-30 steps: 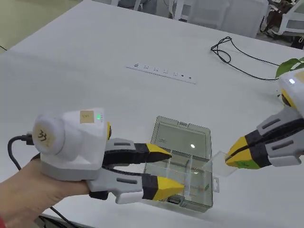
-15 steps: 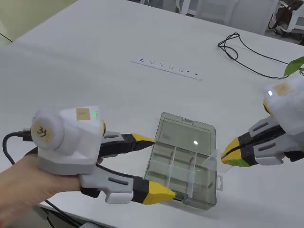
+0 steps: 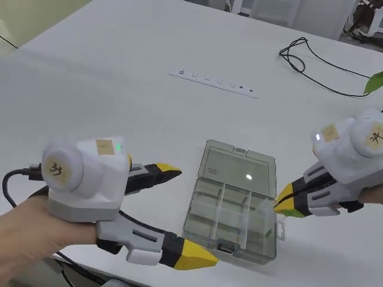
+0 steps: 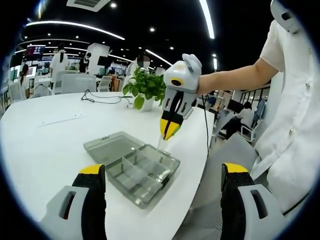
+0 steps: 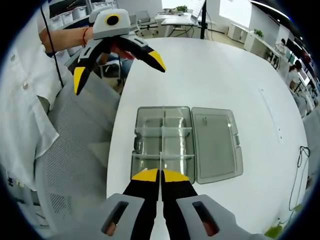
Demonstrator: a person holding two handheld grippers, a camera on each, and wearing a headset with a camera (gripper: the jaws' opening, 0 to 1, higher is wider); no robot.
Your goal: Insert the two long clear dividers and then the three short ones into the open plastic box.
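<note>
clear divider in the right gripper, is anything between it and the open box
Nothing visible. The right gripper holds the clear divider at the box's edge; the open left gripper sits off the opposite side.

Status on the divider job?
Status: left tongs open, hovering beside plastic box; right tongs shut on clear divider at box edge; nothing blocking.

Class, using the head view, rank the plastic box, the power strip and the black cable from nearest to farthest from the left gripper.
1. Plastic box, just right of the left gripper.
2. Power strip, mid-table beyond.
3. Black cable, far right.
</note>
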